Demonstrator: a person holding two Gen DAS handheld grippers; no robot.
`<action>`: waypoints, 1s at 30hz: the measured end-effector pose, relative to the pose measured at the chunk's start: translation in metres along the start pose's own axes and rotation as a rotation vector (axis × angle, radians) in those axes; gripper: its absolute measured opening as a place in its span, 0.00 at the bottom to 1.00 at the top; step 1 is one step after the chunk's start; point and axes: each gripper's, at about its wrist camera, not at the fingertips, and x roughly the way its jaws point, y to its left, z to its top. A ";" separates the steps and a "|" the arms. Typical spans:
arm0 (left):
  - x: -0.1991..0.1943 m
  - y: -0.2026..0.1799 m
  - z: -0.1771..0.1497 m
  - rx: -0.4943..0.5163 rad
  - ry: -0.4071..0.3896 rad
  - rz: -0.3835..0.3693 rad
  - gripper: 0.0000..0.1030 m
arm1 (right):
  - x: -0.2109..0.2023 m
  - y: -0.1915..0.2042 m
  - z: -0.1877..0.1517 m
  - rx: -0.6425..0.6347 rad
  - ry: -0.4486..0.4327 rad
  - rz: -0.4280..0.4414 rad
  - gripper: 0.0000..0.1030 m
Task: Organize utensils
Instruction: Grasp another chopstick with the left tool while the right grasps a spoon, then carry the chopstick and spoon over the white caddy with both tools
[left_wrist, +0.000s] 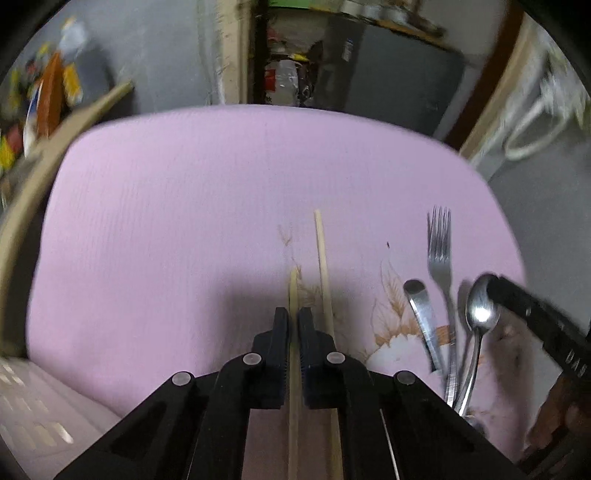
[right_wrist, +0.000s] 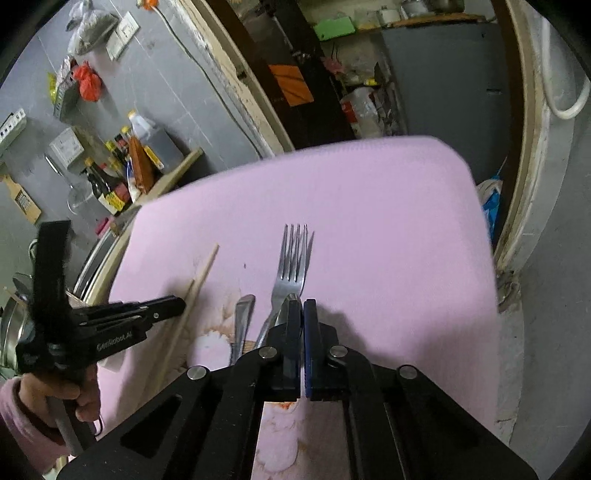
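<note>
Left gripper (left_wrist: 294, 314): jaws clenched on one chopstick (left_wrist: 293, 365), which runs straight forward between them, tip poking out just past the jaws, above the pink cloth-covered tabletop (left_wrist: 192, 206). Right wrist view shows the same gripper from the side, held by a hand (right_wrist: 70, 402) in a pink sleeve at the tabletop's left edge.

Second chopstick (left_wrist: 323, 266) lies flat on the cloth just right of the held one, roughly parallel, reaching farther forward.

Further right, near the floral print: a utensil handle (left_wrist: 421, 314), then a fork (left_wrist: 440, 254) with tines pointing away, then a spoon (left_wrist: 480, 314), bowl up. The three crowd together at the near end; whether they overlap is unclear due to blur.

Right gripper (right_wrist: 302, 310): jaws clenched on the spoon, whose tip sticks out ahead of the left jaw in the right wrist view. Fork sits just ahead of and left of these jaws.

Background: bottles (right_wrist: 110, 184) on a shelf at left.
</note>
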 end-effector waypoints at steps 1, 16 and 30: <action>-0.004 0.003 -0.002 -0.018 -0.011 -0.018 0.06 | -0.007 0.002 0.000 -0.001 -0.015 -0.006 0.01; -0.076 -0.011 -0.031 0.097 -0.169 -0.148 0.04 | -0.095 0.044 -0.007 -0.009 -0.193 -0.121 0.01; -0.199 0.012 -0.036 0.096 -0.527 -0.283 0.04 | -0.182 0.150 0.005 -0.129 -0.517 -0.234 0.01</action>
